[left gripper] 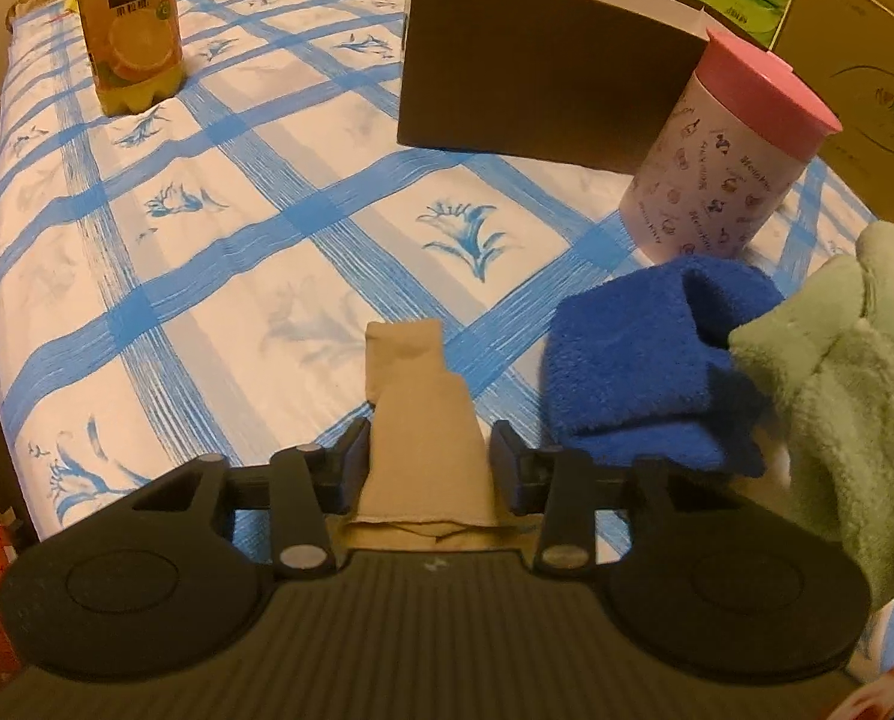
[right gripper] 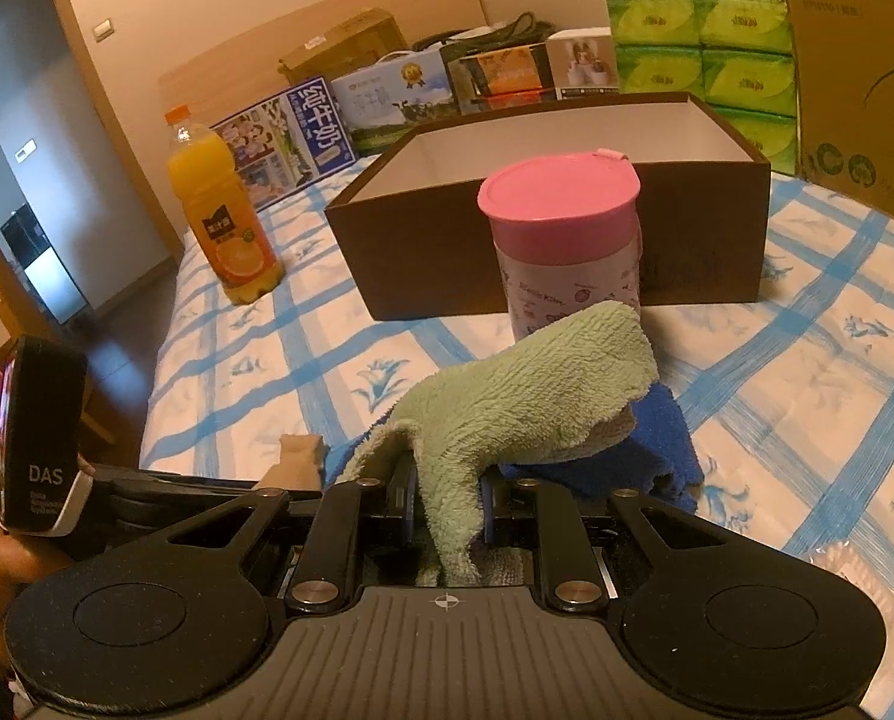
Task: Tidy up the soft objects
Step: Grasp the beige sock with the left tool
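The left hand-held gripper [left gripper: 429, 462] has its two fingers closed against the sides of a folded beige cloth [left gripper: 420, 420], which sticks out forward between them over the bed [left gripper: 237, 228] with its blue-checked sheet. The right hand-held gripper [right gripper: 444, 501] pinches a fuzzy green towel [right gripper: 525, 396]; the towel drapes forward and up from the closed fingers, and its far corner hangs over a blue towel [right gripper: 657, 450] that lies crumpled on the sheet near the bed's front edge. In the left wrist view the blue towel [left gripper: 645, 372] sits just to the right of the beige cloth, with the green towel [left gripper: 849, 396] overlapping its right side.

A cylindrical canister with a pink lid [right gripper: 561, 240] stands upright just behind the two towels. Behind it, toward the far side of the bed, sits an open brown cardboard box [right gripper: 507, 264] with a white inside. An orange juice bottle [right gripper: 225, 222] stands upright near the bed's left edge, well apart from the box. Packs of green tissue [right gripper: 699, 54] and printed cartons are stacked along the bed's far edge.
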`<action>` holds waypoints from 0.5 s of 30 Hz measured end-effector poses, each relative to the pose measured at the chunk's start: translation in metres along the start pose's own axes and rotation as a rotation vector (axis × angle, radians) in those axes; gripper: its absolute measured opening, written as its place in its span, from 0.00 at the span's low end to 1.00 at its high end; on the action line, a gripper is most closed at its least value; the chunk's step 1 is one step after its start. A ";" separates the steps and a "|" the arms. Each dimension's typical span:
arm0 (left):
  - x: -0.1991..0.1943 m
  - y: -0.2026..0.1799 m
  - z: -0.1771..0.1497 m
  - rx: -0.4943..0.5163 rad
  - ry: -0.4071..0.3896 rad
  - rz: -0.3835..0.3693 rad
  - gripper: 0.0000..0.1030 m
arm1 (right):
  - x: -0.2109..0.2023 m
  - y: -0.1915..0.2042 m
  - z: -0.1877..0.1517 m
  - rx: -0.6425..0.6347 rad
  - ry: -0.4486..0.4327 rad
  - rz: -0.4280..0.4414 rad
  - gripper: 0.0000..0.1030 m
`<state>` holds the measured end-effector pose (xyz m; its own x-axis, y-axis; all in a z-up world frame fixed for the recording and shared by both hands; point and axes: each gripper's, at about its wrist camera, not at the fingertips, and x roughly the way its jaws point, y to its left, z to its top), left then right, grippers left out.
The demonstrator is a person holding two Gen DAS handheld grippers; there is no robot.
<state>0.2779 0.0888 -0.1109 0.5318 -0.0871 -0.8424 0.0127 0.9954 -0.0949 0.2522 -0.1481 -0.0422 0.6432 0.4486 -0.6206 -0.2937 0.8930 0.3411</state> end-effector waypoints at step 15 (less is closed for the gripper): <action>-0.035 0.008 -0.002 -0.024 -0.055 -0.061 0.09 | -0.007 0.003 0.001 -0.006 -0.008 0.005 0.19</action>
<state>0.2578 0.0993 -0.0836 0.5760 -0.1442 -0.8046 0.0262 0.9871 -0.1581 0.2470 -0.1483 -0.0359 0.6474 0.4529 -0.6130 -0.3014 0.8908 0.3399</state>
